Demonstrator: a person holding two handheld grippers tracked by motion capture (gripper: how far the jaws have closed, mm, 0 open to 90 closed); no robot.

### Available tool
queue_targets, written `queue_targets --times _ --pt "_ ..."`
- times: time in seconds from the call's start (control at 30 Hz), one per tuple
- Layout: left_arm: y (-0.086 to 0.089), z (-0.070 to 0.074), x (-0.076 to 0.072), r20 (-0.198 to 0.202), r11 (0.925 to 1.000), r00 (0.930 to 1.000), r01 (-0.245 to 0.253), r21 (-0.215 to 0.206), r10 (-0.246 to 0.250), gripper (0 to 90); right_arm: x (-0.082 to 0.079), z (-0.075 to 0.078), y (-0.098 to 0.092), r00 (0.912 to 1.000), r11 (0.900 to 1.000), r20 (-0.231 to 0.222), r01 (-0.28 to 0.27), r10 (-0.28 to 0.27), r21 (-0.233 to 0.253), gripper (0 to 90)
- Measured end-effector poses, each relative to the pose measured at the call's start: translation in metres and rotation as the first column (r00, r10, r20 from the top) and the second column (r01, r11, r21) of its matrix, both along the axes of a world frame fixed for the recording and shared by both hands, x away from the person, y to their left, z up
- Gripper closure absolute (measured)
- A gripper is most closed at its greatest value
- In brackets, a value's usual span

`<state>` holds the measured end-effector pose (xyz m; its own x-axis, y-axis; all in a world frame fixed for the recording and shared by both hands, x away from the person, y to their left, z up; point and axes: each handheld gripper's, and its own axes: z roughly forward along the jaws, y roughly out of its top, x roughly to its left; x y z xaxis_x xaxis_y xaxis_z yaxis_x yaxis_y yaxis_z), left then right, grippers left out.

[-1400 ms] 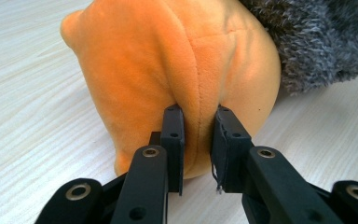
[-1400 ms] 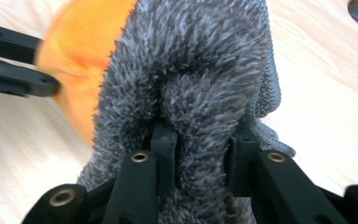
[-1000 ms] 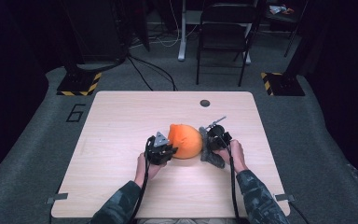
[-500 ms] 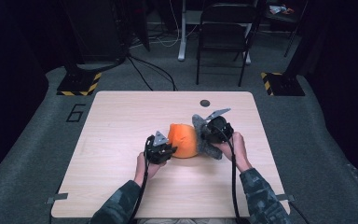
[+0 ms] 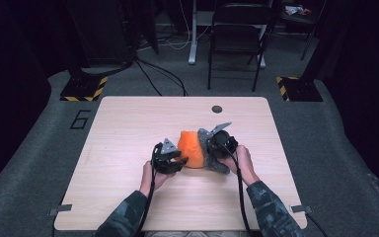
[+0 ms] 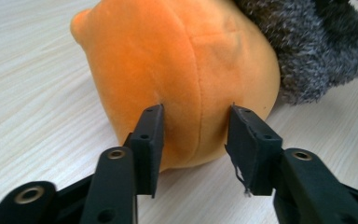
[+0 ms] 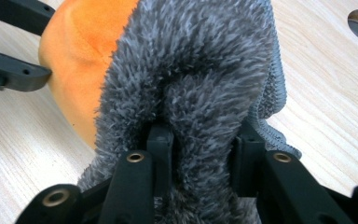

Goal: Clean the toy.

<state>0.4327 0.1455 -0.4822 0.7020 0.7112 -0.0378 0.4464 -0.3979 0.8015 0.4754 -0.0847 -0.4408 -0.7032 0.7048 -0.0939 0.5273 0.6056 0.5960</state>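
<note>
The reference landmark is the orange plush toy (image 5: 189,148), which lies on the wooden table (image 5: 128,128) slightly toward the person's edge from the table centre.

Left of the toy: the left gripper (image 5: 173,161) is held by the person's left hand (image 5: 153,175). In the left gripper view, this gripper (image 6: 196,133) has its jaws partly apart, and both pads (image 6: 151,135) press into the near end of the toy (image 6: 182,79), pinching a bulge of orange fabric between them.

Right of the toy: a grey fuzzy cloth (image 5: 211,153) lies against the toy's right side and touches it. The right gripper (image 5: 217,148), held by the right hand (image 5: 242,160), sits just beyond the cloth. In the right gripper view, this gripper (image 7: 200,144) has its jaws narrowed onto a thick fold of the grey cloth (image 7: 196,70), which is clamped between them. The orange toy (image 7: 81,46) appears behind the cloth.

Beyond the toy, toward the far edge of the table, is a round cable hole (image 5: 217,109).
</note>
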Motion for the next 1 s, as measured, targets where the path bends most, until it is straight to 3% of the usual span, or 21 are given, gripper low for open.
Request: queue_targets --times 0.07,0.33,0.6,0.93,1.0 --pt "-0.001 -0.003 0.002 -0.008 1.0000 1.0000 -0.001 -0.003 0.001 51.2 0.001 -0.001 -0.002 0.9999 1.000 -0.011 0.000 0.000 0.011 63.2" --pt "-0.008 -0.010 -0.001 0.041 0.9989 0.9992 0.001 0.047 -0.003 52.5 0.005 -0.009 -0.009 0.9990 0.997 -0.043 0.018 -0.015 0.078 61.8" --pt "-0.008 -0.012 -0.003 0.064 0.9997 0.9978 -0.015 0.017 0.014 75.9 -0.001 -0.009 -0.005 0.9997 0.999 0.024 0.009 -0.010 0.052 70.2" --pt "0.000 0.001 0.000 0.045 0.9988 0.9987 -0.023 -0.043 0.025 82.6 -0.002 0.014 -0.009 0.9966 0.992 0.082 0.004 -0.014 0.123 72.9" --pt "-0.001 0.004 0.000 0.036 0.9982 0.9991 -0.019 -0.058 0.021 82.7 -0.006 0.021 -0.007 0.9952 0.988 0.098 -0.010 -0.005 0.157 73.0"
